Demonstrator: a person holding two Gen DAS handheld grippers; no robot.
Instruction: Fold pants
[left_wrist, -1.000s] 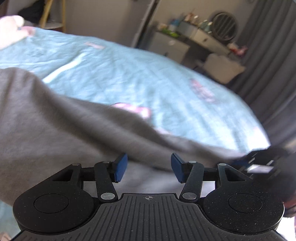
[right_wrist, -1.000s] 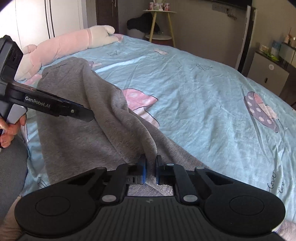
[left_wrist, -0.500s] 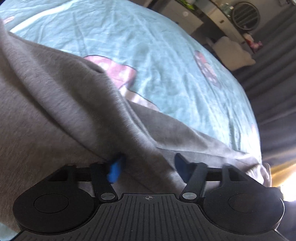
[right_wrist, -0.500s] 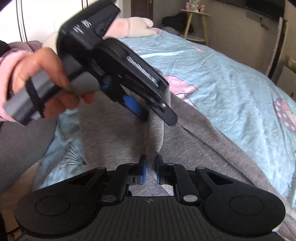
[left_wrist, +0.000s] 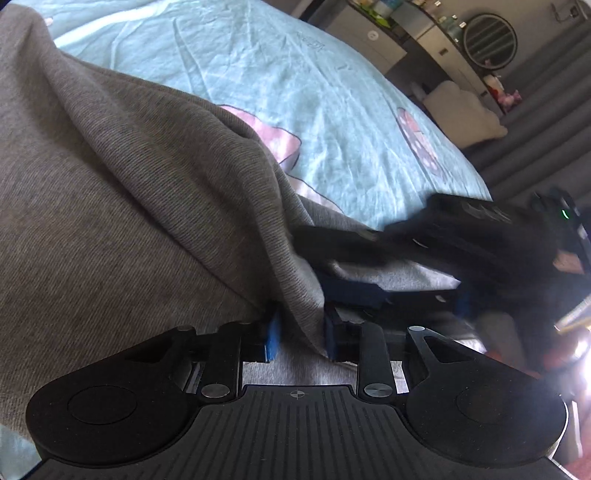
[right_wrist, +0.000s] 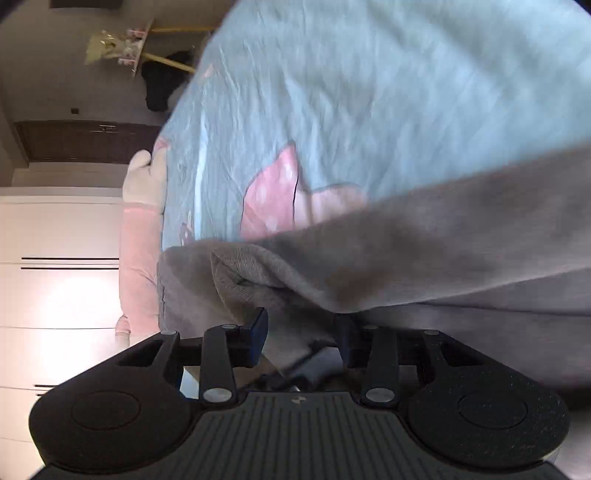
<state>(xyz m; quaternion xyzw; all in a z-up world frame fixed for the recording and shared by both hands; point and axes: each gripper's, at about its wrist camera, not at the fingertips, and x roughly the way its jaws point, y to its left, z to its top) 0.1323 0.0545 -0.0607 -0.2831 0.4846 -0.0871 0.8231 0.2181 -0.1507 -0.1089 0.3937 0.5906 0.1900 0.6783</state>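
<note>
Pants: one grey knit pair (left_wrist: 122, 206), lying on the bed with a ridge of fabric raised toward both cameras.
Bed: one, covered by a light blue sheet (left_wrist: 295, 81) printed with pink and purple motifs.
Left hand-held gripper (left_wrist: 300, 338): jaws narrowed around a fold of the pants; blue pads sit on either side of the cloth, apparently pinching it.
Right hand-held gripper (right_wrist: 301, 341): jaws well apart; grey fabric drapes in front of and between the fingers, with no visible clamp on it. In the left wrist view it appears as a blurred black body just beside the left gripper.
Grip count: one hold on the pants, judged from the left side only.
Risk, slip: the thick, soft fold may slide out of the left pads if pulled sharply.
Risk, uneven fold: with a single holding point, the loose side may sag and bunch, giving a crooked crease.
Risk, contact: the two grippers sit very close; a careless closing move could strike one against the other.
Surroundings: one pink plush toy (right_wrist: 142, 229) at the bed edge; one round mirror (left_wrist: 489, 37) on a far dresser.
</note>
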